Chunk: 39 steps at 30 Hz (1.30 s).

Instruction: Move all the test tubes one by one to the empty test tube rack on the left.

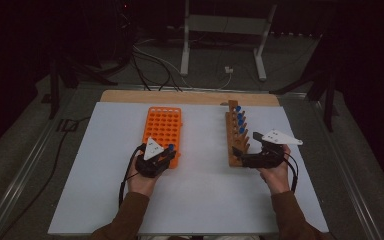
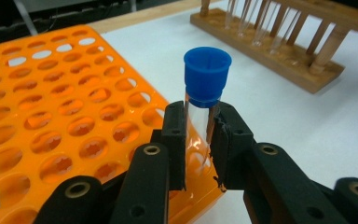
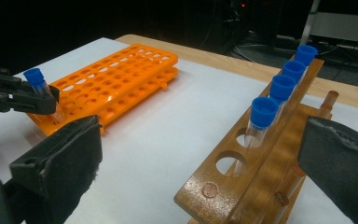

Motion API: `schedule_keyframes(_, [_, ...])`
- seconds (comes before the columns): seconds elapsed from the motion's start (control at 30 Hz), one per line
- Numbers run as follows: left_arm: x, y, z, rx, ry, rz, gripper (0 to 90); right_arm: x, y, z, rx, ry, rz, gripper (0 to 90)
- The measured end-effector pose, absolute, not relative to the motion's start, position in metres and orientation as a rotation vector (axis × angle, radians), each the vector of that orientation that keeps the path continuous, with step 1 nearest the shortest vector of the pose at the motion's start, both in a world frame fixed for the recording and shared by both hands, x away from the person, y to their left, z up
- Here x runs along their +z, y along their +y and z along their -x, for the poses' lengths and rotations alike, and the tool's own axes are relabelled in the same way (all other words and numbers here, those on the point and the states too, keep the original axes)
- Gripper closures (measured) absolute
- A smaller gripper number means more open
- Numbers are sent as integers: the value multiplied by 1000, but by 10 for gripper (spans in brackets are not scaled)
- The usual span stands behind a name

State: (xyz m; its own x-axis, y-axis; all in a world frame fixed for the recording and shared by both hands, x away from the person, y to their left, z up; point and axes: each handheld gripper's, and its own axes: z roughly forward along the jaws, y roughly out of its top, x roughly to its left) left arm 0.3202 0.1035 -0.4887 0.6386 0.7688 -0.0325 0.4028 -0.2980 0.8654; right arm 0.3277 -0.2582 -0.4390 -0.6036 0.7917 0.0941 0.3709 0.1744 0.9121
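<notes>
1. The counter (image 1: pixel 200 200) is a pale, matte white board; a strip of bare wood edges its far side.
2. The room beyond is dark. Grey carpet surrounds the counter, cables trail over the floor, and a white metal stand (image 1: pixel 223 30) sits at the back.
3. Two racks lie on the counter, well apart: one orange rack (image 1: pixel 163 126) on the left, one wooden rack (image 1: pixel 236 134) on the right.
4. The orange rack is a grid of many round holes, all bare apart from the near corner.
5. Five blue-capped tubes in all. Four stand in a row in the wooden rack (image 3: pixel 279 91); two of its holes nearest the right hand-held gripper are open.
6. The fifth tube (image 2: pixel 204 100) is upright over the near corner of the orange rack, its lower end down at the rack; whether it sits in a hole I cannot tell.
7. The left hand-held gripper (image 2: pixel 200 144) pinches that tube just under its cap, pads pressed on the clear glass.
8. The right hand-held gripper (image 1: pixel 247 152) is spread wide with nothing between its jaws, at the near end of the wooden rack.
9. Two hands in brown sleeves hold the grippers.
</notes>
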Motion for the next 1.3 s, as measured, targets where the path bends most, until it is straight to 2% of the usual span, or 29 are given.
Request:
schedule_keyframes(0.3, [-488,105,-320,466,930,-1932,764,-443,-254,-333,1371,2067,-1104,0])
schedule_keyframes(0.4, [-487,107,-318,448,918,-1926,690,-444,-255,-337,1359,2063,-1117,14])
schedule_keyframes(0.53, [-481,114,-315,432,955,-1902,545,-447,-257,-342,1357,2046,-1149,38])
schedule_keyframes(0.67, [-475,130,-313,400,973,-1819,496,-450,-256,-349,1342,2053,-1174,66])
schedule_keyframes(0.73, [-473,136,-311,407,979,-1799,395,-453,-255,-353,1328,2057,-1189,95])
schedule_keyframes(0.83, [-469,143,-309,439,1007,-1760,278,-456,-253,-360,1299,2051,-1220,188])
schedule_keyframes(0.93, [-466,148,-309,460,1021,-1723,167,-457,-252,-365,1281,2059,-1228,391])
schedule_keyframes(0.97, [-466,148,-309,465,1025,-1719,142,-458,-251,-366,1260,2054,-1227,437])
schedule_keyframes(1.03, [-466,149,-310,487,1050,-1715,28,-460,-250,-369,1231,2046,-1232,512])
schedule_keyframes(1.17, [-466,152,-310,511,1066,-1707,6,-462,-250,-371,1215,2022,-1240,684])
schedule_keyframes(1.23, [-466,151,-311,508,1069,-1710,6,-462,-248,-372,1199,2017,-1227,745])
schedule_keyframes(1.3, [-467,150,-311,515,1068,-1718,6,-462,-247,-373,1180,2016,-1207,758])
